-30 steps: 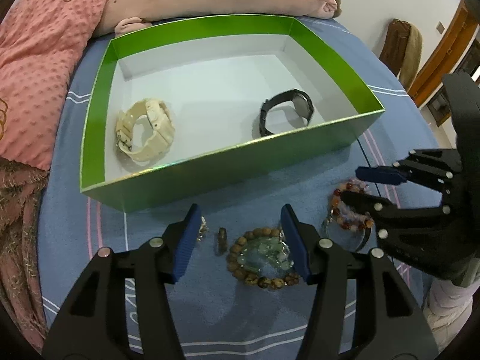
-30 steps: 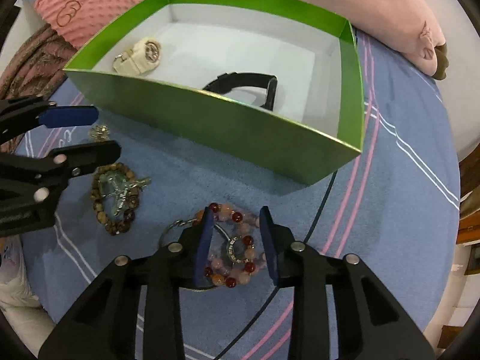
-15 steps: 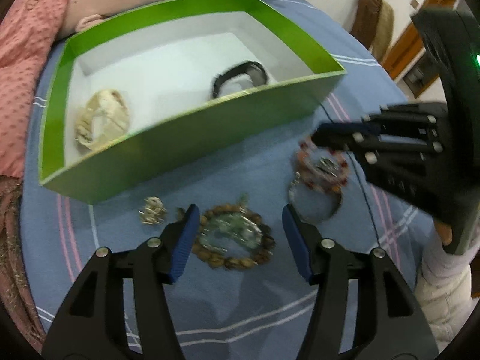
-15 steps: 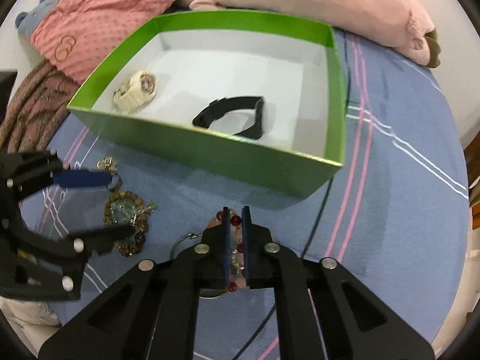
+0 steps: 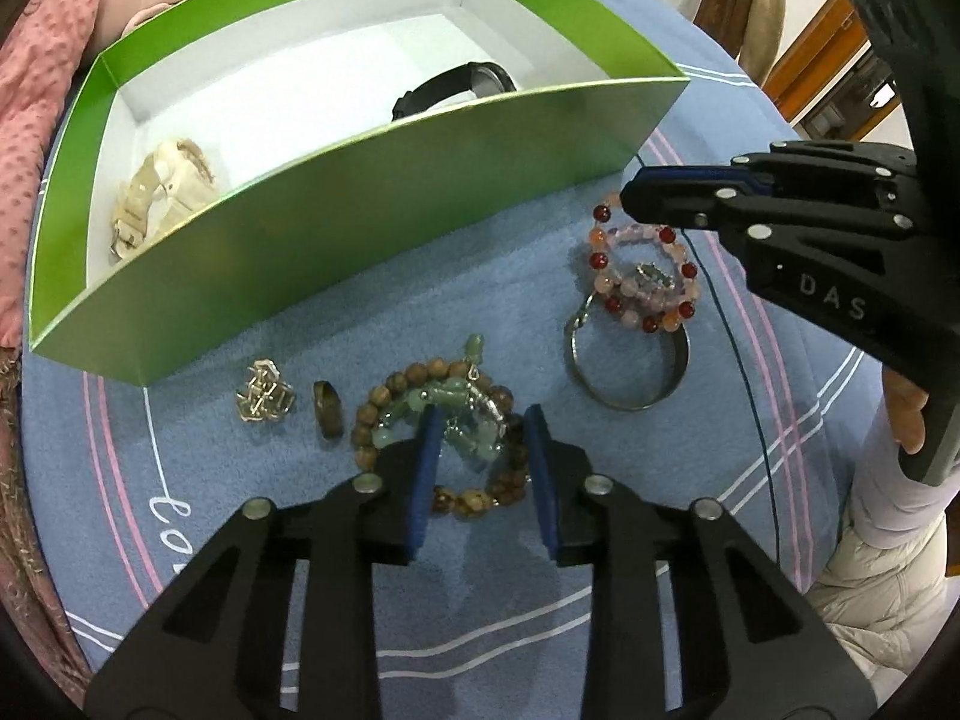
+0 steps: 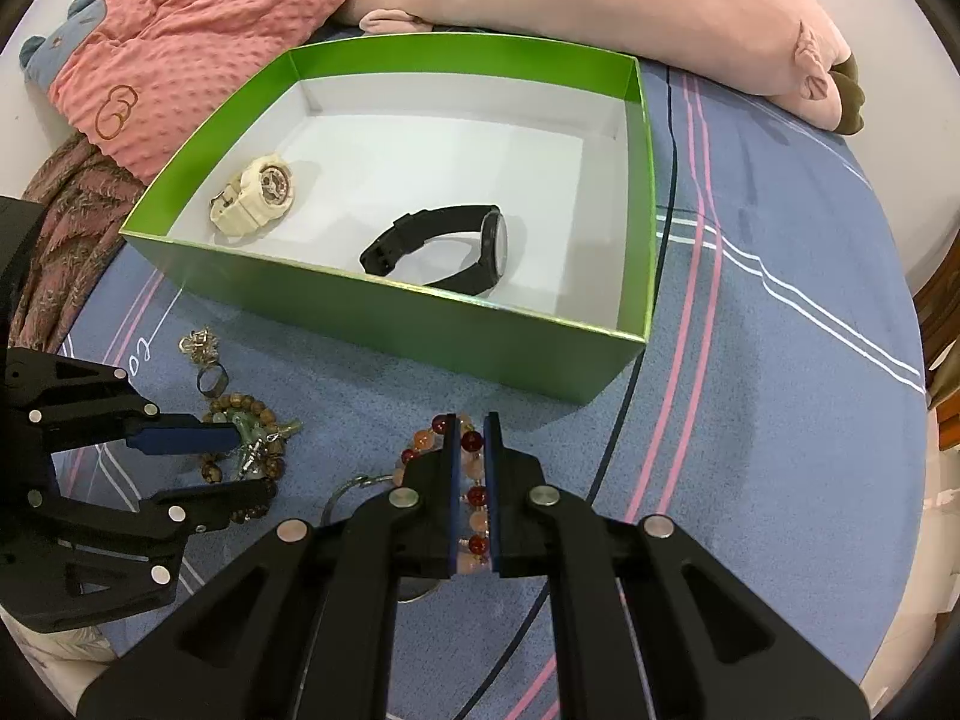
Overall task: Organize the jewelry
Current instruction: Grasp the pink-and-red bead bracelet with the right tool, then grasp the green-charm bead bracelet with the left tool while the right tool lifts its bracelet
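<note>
My left gripper [image 5: 482, 420] points down over a brown wooden bead bracelet [image 5: 384, 396] with green jade beads [image 5: 447, 399] inside it. Its jaws are closing with the jade beads between the blue pads, not clearly pressed. The same bracelet [image 6: 240, 405] lies between the left fingers [image 6: 180, 439] in the right wrist view. My right gripper [image 6: 471, 426] is shut on a red and pink bead bracelet [image 6: 422, 440], also seen as bracelet [image 5: 636, 282] under the right gripper [image 5: 630, 204]. A green box [image 6: 420, 324] holds a cream watch [image 6: 255, 192] and a black watch [image 6: 456, 246].
On the blue striped cloth lie a metal bangle [image 5: 624, 384], a dark ring [image 5: 327, 417] and a silver trinket [image 5: 264, 399]. A pink plush pillow [image 6: 600, 12] and pink blanket [image 6: 180, 48] lie behind the box. A thin black cable [image 5: 744, 372] runs on the right.
The left gripper sank over the brown and green bracelet and its jaws narrowed. The right gripper's jaws went from apart around the red and pink bracelet to shut on it.
</note>
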